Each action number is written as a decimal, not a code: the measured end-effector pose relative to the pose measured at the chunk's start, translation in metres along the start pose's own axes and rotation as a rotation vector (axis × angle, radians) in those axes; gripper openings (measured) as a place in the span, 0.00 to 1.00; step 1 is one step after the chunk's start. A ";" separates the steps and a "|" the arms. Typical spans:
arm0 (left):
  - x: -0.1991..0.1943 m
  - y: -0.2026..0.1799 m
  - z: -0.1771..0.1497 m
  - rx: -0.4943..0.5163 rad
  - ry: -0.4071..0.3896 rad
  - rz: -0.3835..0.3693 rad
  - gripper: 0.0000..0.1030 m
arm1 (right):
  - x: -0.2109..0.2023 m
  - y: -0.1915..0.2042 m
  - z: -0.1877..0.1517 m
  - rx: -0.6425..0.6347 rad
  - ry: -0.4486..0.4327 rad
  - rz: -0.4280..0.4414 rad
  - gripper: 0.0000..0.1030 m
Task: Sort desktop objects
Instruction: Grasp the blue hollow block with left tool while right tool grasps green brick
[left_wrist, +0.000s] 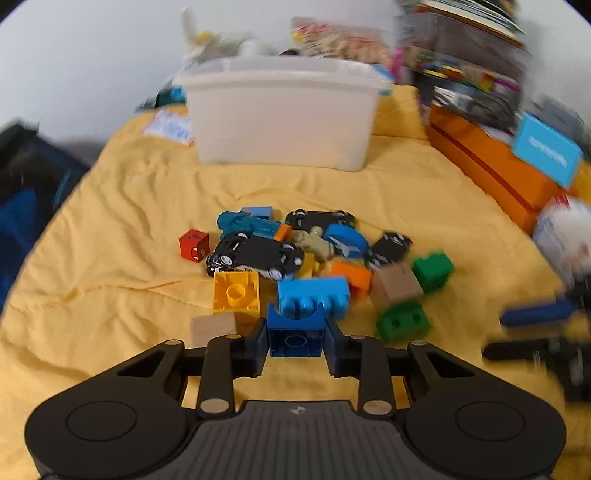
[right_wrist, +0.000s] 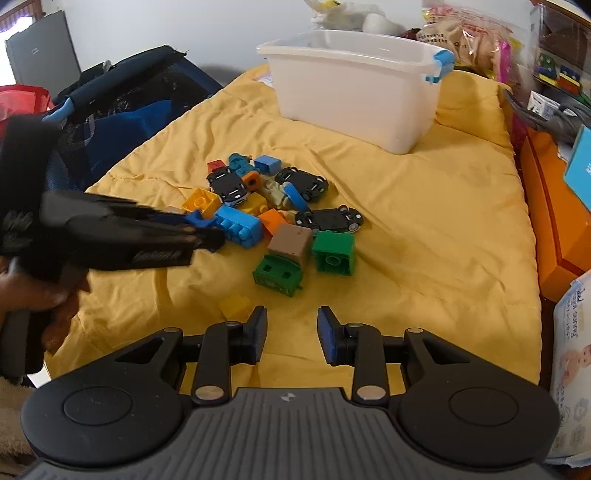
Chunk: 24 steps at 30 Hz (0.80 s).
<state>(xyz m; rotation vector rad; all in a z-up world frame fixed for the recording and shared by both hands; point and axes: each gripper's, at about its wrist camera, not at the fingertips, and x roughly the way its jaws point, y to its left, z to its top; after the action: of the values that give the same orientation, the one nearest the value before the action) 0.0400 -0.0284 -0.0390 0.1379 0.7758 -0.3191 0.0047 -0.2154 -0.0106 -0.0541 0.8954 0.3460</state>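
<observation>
A pile of toy bricks and black toy cars lies on the yellow cloth. My left gripper is shut on a dark blue brick at the near edge of the pile, just before a light blue brick. In the right wrist view the left gripper comes in from the left with the dark blue brick in it. My right gripper is open and empty, above the cloth in front of the green bricks. A white bin stands behind the pile.
An orange box with a light blue card lies at the right edge. A dark blue bag sits off the left edge. Books and packets are stacked behind the bin. A small yellow brick lies near my right gripper.
</observation>
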 end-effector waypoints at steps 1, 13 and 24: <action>-0.005 -0.003 -0.007 0.032 -0.012 0.003 0.33 | 0.001 0.000 0.000 0.001 0.000 0.003 0.33; -0.049 0.009 -0.068 0.073 0.056 -0.009 0.37 | 0.009 0.026 0.012 -0.099 -0.019 0.065 0.34; -0.049 0.004 -0.052 0.077 0.034 0.019 0.43 | 0.024 0.028 0.015 -0.140 0.002 0.013 0.34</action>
<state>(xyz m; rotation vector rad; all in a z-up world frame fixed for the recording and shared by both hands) -0.0258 -0.0013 -0.0413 0.2236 0.7961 -0.3291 0.0205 -0.1800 -0.0168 -0.1776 0.8732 0.4204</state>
